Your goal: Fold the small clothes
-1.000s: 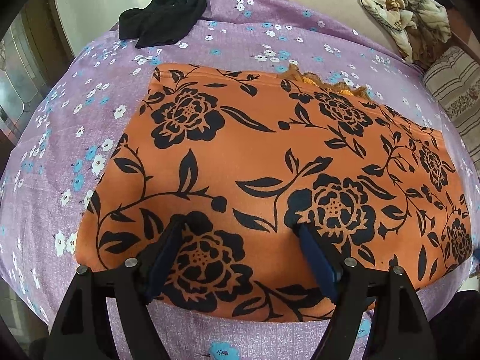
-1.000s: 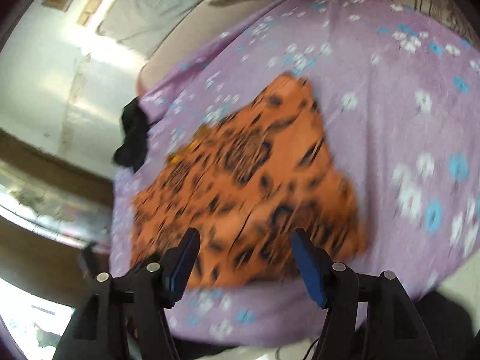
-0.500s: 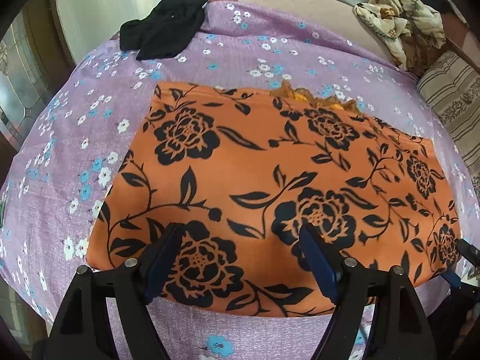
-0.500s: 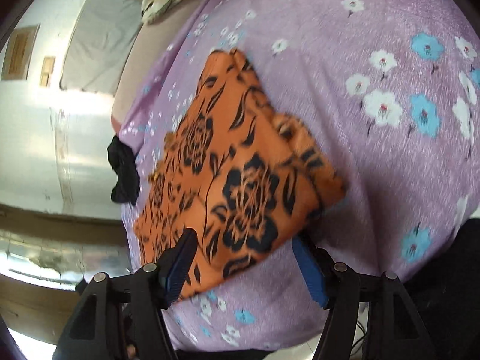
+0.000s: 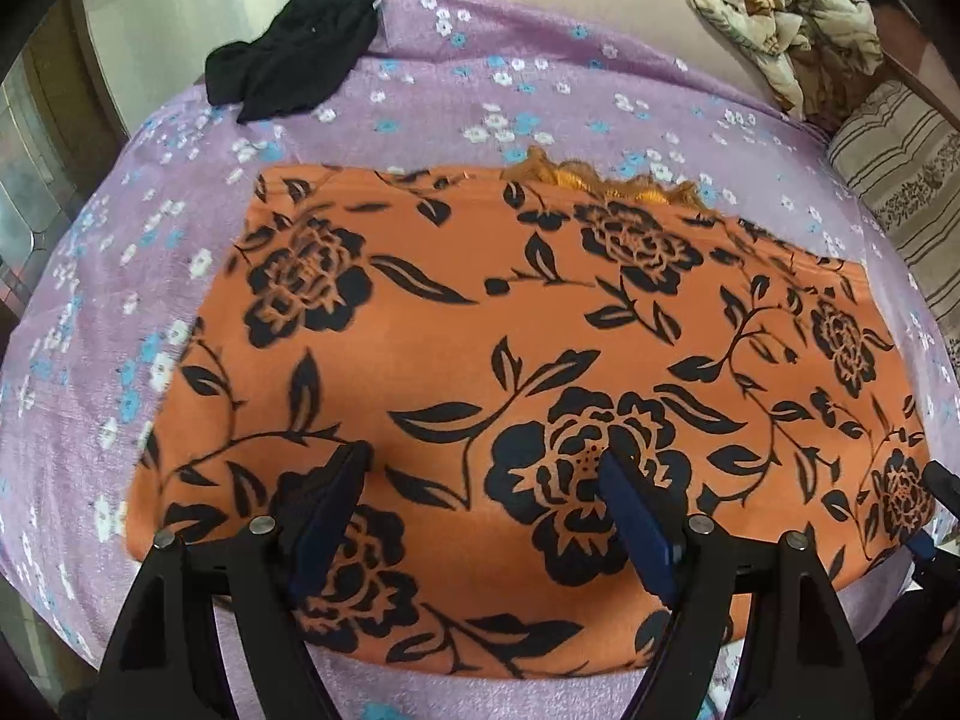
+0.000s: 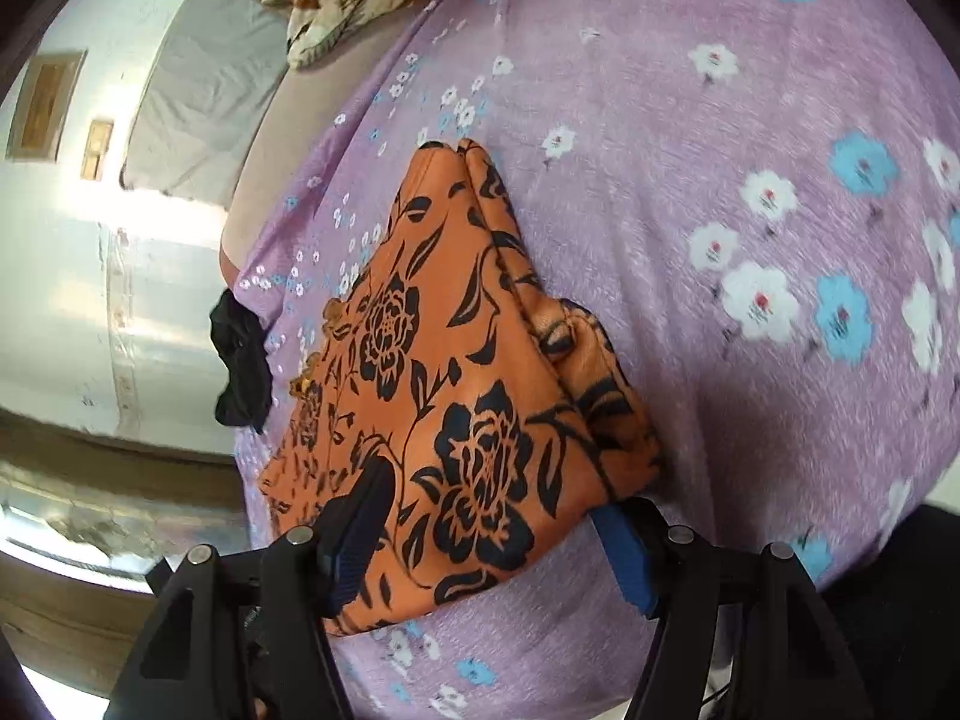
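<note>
An orange cloth with black flowers (image 5: 480, 324) lies folded flat on the purple flowered bedsheet (image 5: 420, 96). My left gripper (image 5: 483, 462) hovers open over the cloth's near edge, with nothing pinched. In the right wrist view the cloth's near right corner (image 6: 480, 420) lies between the jaws of my right gripper (image 6: 489, 498). The jaws stand wide. One finger rests over the cloth and the other sits at its edge, partly tucked under the hem. No pad visibly presses on the fabric.
A black garment (image 5: 294, 66) lies at the bed's far left corner. A crumpled beige patterned cloth (image 5: 786, 42) and a striped pillow (image 5: 900, 180) sit at the far right. The bed's front edge runs just below both grippers.
My right gripper has rolled and sunk to the cloth's near right corner, which now lies between its jaws. The left gripper has shifted slightly along the near edge.
</note>
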A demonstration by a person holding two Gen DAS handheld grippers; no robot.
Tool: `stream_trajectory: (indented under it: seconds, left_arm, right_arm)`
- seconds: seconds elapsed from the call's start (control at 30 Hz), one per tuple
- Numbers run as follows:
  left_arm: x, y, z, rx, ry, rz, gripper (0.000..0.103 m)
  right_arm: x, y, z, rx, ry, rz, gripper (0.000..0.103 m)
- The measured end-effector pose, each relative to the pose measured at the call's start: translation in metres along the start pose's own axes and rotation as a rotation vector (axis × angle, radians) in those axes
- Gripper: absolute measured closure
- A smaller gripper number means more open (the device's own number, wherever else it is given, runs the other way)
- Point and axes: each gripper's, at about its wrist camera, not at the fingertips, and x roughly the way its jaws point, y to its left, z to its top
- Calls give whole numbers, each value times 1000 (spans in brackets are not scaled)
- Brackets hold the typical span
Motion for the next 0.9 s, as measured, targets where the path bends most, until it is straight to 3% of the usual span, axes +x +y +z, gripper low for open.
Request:
stream_trajectory:
  seconds: [0.4,0.9]
  left_arm:
    - [5,-3,5,4,14,19,22]
    - [9,-4,5,8,14,25,21]
  right_arm:
    - [1,19,1,-97,-18,-48,35]
    - [8,14,5,-83,-11,-50,35]
